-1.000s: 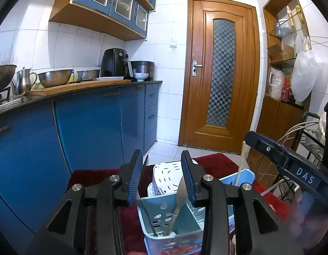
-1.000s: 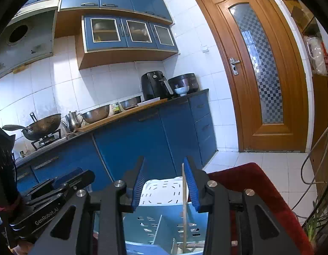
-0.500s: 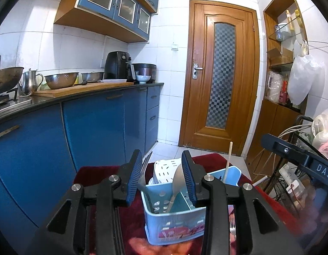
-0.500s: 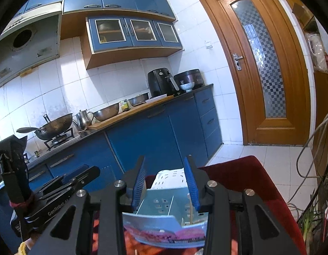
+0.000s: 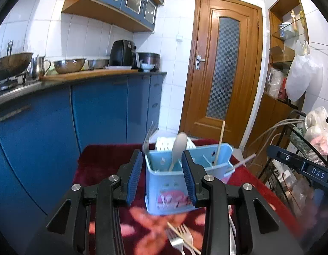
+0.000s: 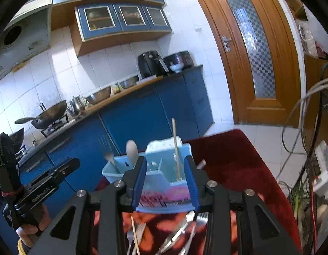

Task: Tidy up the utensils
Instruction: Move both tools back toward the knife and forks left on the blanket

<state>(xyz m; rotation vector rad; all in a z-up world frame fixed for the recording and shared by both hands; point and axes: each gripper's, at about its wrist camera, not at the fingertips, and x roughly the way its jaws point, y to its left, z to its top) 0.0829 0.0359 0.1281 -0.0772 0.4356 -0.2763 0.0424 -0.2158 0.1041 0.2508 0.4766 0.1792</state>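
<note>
Both claws hang just short of the light-blue utensil caddy (image 5: 185, 174), which stands on a dark red cloth (image 5: 96, 159) with a pink pattern. Neither holds anything. The left gripper (image 5: 161, 177) has its jaws partly apart with only air between the pads; the caddy's left compartment sits beyond them, not touched. The right gripper (image 6: 165, 181) is likewise part-open and empty, framing the caddy's right end.

The sorting looks partway done. Past the left claw's tips a fork (image 5: 148, 136) and a pale spoon (image 5: 178, 146) stand upright in the left compartment, and a chopstick (image 5: 219, 142) rises from the right one. Below and nearer than the claws, loose forks (image 5: 181, 238) and other cutlery (image 6: 181, 231) lie on the cloth, with another thin stick (image 6: 135, 235) across them. A white slotted basket (image 6: 164, 145) stands just behind the caddy.

I judge this a pause between picks: the next move calls for one claw to dip toward the loose pile beneath it, single out one piece without snagging its neighbours, and close on the handle. The overlapped pieces may drag along.

Beyond the table, to the claws' left, run blue cabinets (image 5: 100, 110) under a counter with a wok (image 6: 51, 114), steel bowls and a black appliance (image 5: 122, 53); straight ahead is a wooden door (image 5: 223, 68).
</note>
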